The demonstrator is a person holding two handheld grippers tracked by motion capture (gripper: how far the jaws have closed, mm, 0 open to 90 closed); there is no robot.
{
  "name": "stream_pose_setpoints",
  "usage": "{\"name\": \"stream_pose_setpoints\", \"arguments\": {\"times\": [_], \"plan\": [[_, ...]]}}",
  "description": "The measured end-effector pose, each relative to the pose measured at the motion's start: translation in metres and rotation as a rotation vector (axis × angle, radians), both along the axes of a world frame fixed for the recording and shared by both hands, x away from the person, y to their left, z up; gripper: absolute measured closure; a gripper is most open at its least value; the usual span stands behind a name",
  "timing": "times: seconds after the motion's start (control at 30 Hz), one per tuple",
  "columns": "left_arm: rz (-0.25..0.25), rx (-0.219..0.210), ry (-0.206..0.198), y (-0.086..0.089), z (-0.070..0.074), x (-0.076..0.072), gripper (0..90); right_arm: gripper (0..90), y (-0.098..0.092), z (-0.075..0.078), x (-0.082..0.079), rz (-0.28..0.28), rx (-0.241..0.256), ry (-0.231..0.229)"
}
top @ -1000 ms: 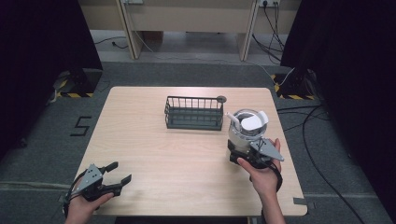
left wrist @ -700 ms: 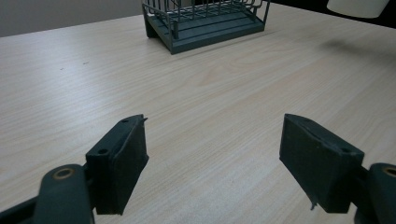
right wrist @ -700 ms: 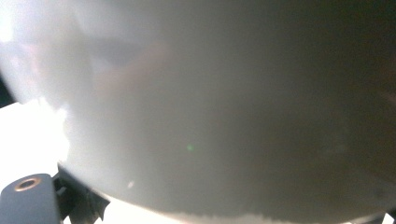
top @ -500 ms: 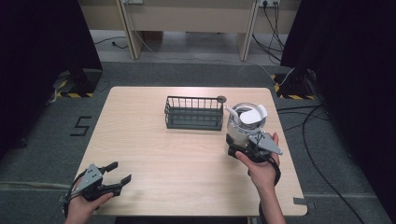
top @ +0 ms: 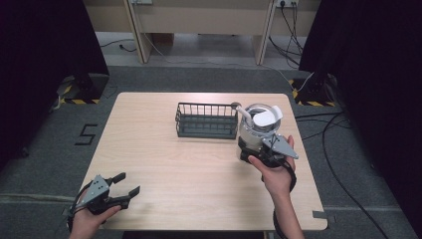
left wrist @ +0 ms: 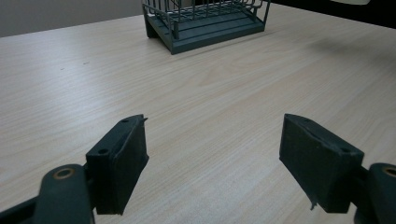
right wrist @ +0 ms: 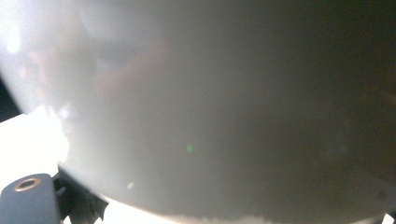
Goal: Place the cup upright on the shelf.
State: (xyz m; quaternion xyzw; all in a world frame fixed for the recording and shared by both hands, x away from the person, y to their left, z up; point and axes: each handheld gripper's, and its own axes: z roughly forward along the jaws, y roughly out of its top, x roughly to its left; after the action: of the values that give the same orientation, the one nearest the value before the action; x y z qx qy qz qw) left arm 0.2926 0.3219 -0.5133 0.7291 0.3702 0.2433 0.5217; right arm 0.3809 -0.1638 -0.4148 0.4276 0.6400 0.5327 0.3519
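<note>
A pale, see-through container (top: 252,130) stands up from my right gripper (top: 250,149), which is shut on its lower part near the table's right side. A white spoon-like utensil (top: 267,118) and a grey-handled one (top: 242,111) stick out of its top. It sits just right of the dark wire basket (top: 206,120). In the right gripper view the container's wall (right wrist: 210,102) is pressed close to the camera, with one pad (right wrist: 77,203) showing at the bottom left. My left gripper (top: 126,184) rests open at the front left corner, and its jaws (left wrist: 215,123) have nothing between them.
The wire basket (left wrist: 205,21) stands at the far middle of the wooden table (top: 164,149). Cables lie on the grey floor to the right of the table. Dark curtains flank both sides.
My right gripper has carried the container away from the person and slightly left, closer to the basket's right end. The left gripper has stayed still.
</note>
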Motion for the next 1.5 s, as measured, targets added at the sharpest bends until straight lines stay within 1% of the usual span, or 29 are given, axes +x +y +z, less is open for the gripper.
{"name": "stream_pose_setpoints", "arguments": {"times": [0.43,0.67,1.03,1.2,1.23,1.5], "plan": [[-0.001,0.001,0.0,0.0,0.0,0.0,22.5,10.9,0.006,0.005,0.008,0.012,-0.003,-0.01],[-0.002,0.003,-0.002,0.0,0.0,0.0,22.6,10.9,0.01,0.007,0.013,0.014,0.004,-0.003],[-0.005,0.003,-0.003,0.0,0.0,0.0,22.6,10.9,0.02,0.019,0.025,0.027,0.009,-0.018],[-0.006,0.003,-0.005,0.0,0.001,0.0,22.6,10.9,0.025,0.021,0.031,0.035,0.001,-0.021],[-0.007,0.004,-0.005,0.0,0.001,0.0,22.7,10.9,0.026,0.022,0.032,0.037,0.008,-0.014],[-0.006,0.002,-0.004,0.001,0.001,0.0,22.6,10.9,0.032,0.024,0.041,0.042,0.012,-0.011]]}}
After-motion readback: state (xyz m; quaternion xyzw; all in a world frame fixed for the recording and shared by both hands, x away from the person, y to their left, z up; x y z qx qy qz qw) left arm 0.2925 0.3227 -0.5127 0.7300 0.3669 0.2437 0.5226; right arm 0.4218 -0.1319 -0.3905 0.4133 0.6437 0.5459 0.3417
